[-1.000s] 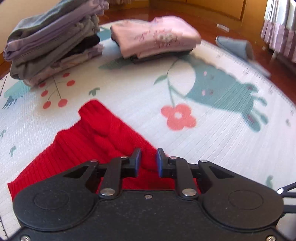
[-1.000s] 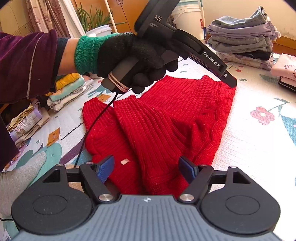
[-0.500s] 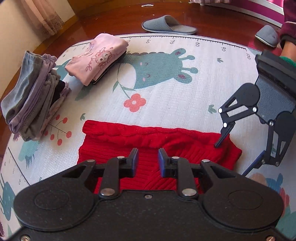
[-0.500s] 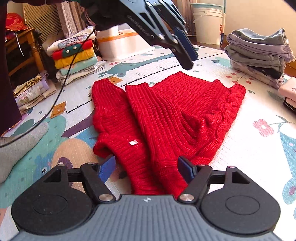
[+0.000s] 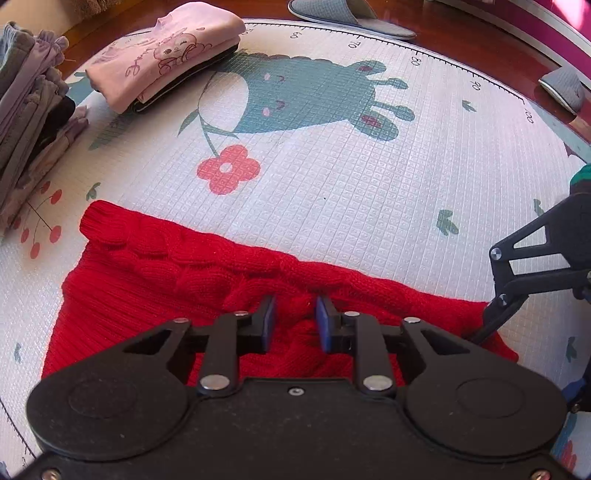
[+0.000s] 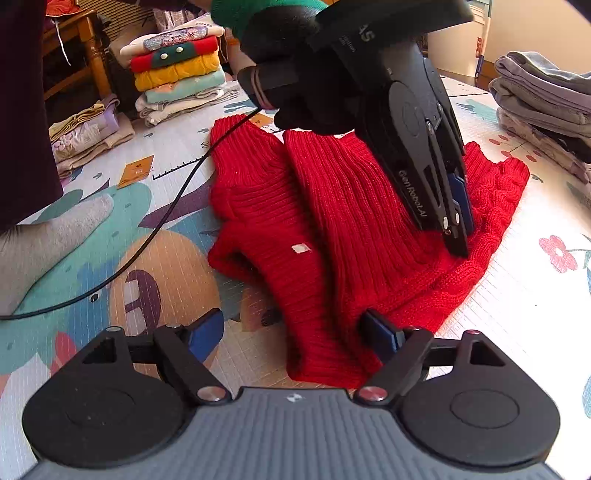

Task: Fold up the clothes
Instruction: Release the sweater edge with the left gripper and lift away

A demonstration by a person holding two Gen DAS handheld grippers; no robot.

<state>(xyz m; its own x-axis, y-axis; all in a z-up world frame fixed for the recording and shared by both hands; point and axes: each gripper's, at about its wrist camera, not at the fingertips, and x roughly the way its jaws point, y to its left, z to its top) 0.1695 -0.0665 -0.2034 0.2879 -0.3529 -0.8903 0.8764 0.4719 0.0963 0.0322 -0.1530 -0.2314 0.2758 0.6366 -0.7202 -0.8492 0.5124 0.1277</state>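
A red knit sweater (image 5: 155, 280) lies on the patterned play mat, its sleeves folded in over the body (image 6: 332, 206). My left gripper (image 5: 293, 317) is low over the sweater's cabled side edge, jaws a narrow gap apart with red knit bunched between them; it also shows in the right wrist view (image 6: 456, 236), tips pressed into the sweater. My right gripper (image 6: 295, 332) is open wide at the sweater's near end, one fingertip (image 6: 380, 332) touching the fabric. It shows at the right edge of the left wrist view (image 5: 517, 295).
Folded pink clothes (image 5: 166, 51) and a grey and lilac stack (image 5: 26, 110) sit at the mat's far side. More folded stacks (image 6: 177, 74) stand by a wooden chair. Slippers (image 5: 351, 14) lie on the wood floor. A socked foot (image 6: 48, 240) and a black cable (image 6: 166, 221) lie on the mat.
My left gripper has come down onto the sweater's side edge, and knit now bunches between its jaws. My right gripper has moved in to the sweater's near end, still open.
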